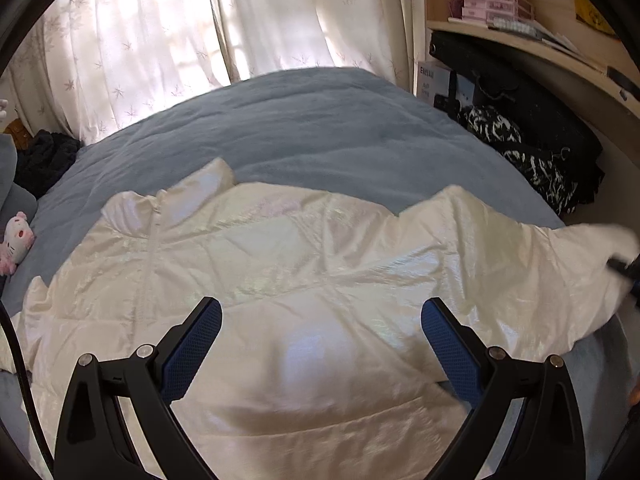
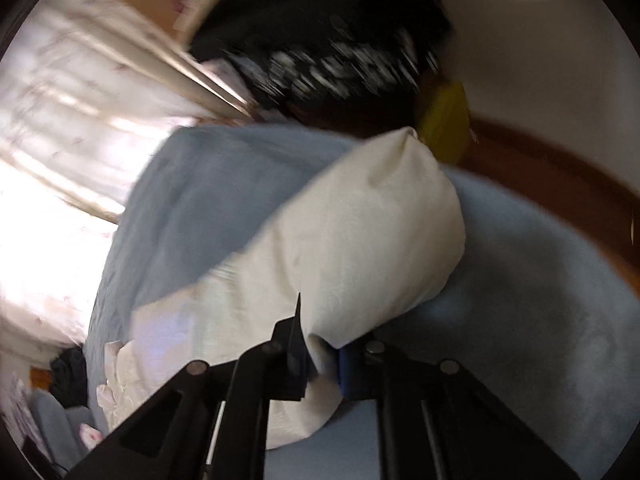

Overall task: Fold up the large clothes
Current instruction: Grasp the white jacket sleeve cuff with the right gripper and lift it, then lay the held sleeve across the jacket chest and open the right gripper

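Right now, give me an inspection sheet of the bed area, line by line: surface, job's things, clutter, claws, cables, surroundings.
Surface: blue-grey bedspread, rumpled, covering the bed.
Job's things: white puffy jacket spread across the near side, zip towards the left; one sleeve runs out to the right.
Clutter: pink-and-white plush toy at the left edge; dark clothing pile behind it; black-and-white patterned fabric on the right.
Claws: left claw open above the jacket; right claw shut on the sleeve.
Cables: thin dark cable at the lower left.
Surroundings: leaf-print curtains behind; shelf with pink boxes upper right.
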Action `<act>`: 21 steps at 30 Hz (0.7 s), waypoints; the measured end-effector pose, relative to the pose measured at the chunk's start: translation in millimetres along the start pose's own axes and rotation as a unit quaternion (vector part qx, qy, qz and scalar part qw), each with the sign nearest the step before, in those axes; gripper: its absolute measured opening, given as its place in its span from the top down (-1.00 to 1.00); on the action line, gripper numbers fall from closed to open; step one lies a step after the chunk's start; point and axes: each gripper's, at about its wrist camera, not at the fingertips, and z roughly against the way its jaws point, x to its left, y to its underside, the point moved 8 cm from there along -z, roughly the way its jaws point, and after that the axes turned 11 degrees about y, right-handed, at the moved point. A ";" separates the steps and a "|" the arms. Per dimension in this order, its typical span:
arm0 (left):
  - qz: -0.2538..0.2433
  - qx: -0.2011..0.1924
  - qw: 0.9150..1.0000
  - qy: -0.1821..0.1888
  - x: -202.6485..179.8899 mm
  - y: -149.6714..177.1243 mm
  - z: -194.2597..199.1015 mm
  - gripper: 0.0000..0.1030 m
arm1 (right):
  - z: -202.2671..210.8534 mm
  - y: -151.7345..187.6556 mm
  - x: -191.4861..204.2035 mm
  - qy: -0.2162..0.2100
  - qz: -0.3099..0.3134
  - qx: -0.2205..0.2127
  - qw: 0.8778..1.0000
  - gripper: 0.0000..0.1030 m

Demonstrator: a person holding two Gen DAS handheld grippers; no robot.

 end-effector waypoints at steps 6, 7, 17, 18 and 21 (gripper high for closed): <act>0.015 -0.035 0.999 -0.023 55.1 -3.6 55.6 -0.93 | 112.4 10.3 118.7 -0.105 0.117 -0.106 0.982 0.81; 0.021 -0.040 0.999 -0.028 67.6 -2.6 65.0 -0.93 | 126.0 17.9 137.7 -0.124 0.135 -0.112 0.977 0.80; 0.139 -0.038 0.988 -0.064 224.4 51.0 115.2 -0.93 | 135.3 211.4 319.6 -0.208 0.335 -0.024 0.919 0.70; 0.150 -0.034 0.986 -0.061 236.3 58.9 115.8 -0.93 | 122.1 236.3 323.6 -0.195 0.352 -0.002 0.916 0.67; 0.174 -0.020 0.983 -0.053 263.4 80.7 115.1 -0.93 | 81.9 306.6 328.6 -0.152 0.413 0.058 0.896 0.39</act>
